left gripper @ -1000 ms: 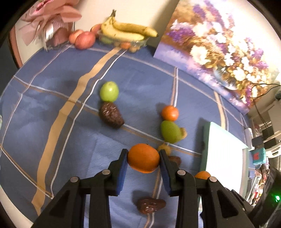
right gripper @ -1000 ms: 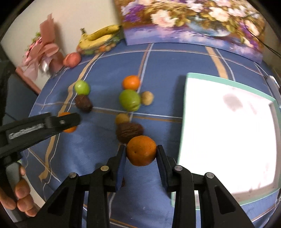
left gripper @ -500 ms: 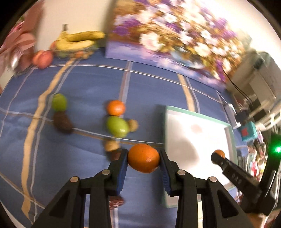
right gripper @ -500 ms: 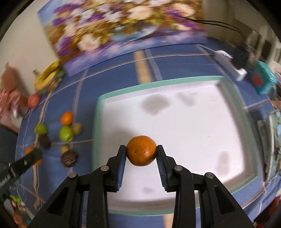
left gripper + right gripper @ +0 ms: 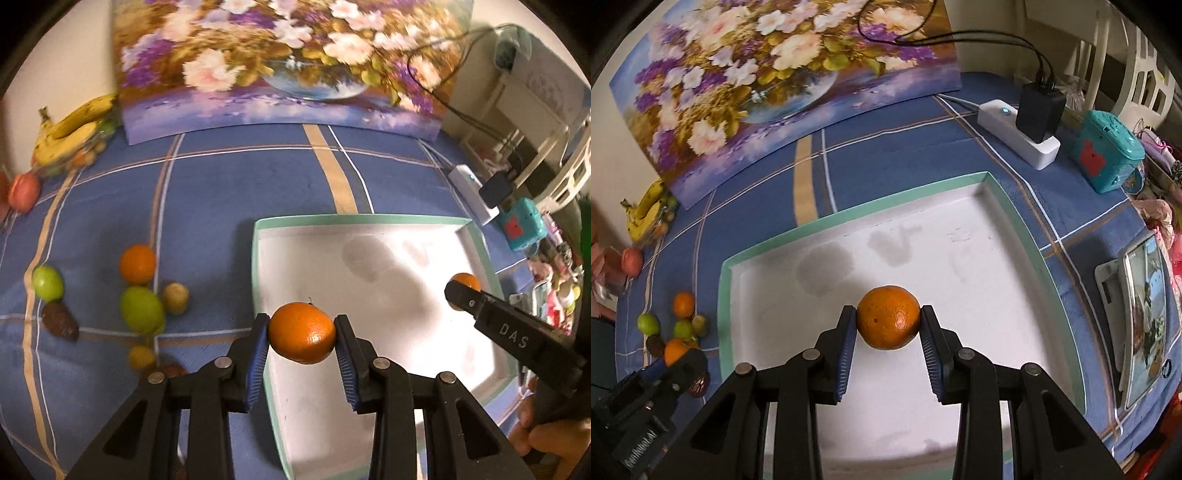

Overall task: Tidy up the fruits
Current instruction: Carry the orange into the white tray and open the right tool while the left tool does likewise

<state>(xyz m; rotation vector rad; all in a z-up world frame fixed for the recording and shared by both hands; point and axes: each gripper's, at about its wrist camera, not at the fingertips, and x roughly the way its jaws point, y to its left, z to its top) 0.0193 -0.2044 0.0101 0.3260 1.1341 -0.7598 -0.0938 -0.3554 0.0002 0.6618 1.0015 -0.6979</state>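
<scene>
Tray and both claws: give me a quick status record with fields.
left claw: shut on left orange, above the tray's left edge
right claw: shut on right orange, over the tray's middle
tray: white inside, green rim, no fruit resting in it
loose fruit on cloth: orange, three green fruits, brown pieces, left of tray

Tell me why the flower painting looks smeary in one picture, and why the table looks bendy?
In the left wrist view the painting and bananas are smeared by motion blur, while the orange in the claw stays sharp. In the right wrist view the painting is crisper. Both views use a fisheye lens, so the tray edges and tablecloth stripes curve, with dark corners.
</scene>
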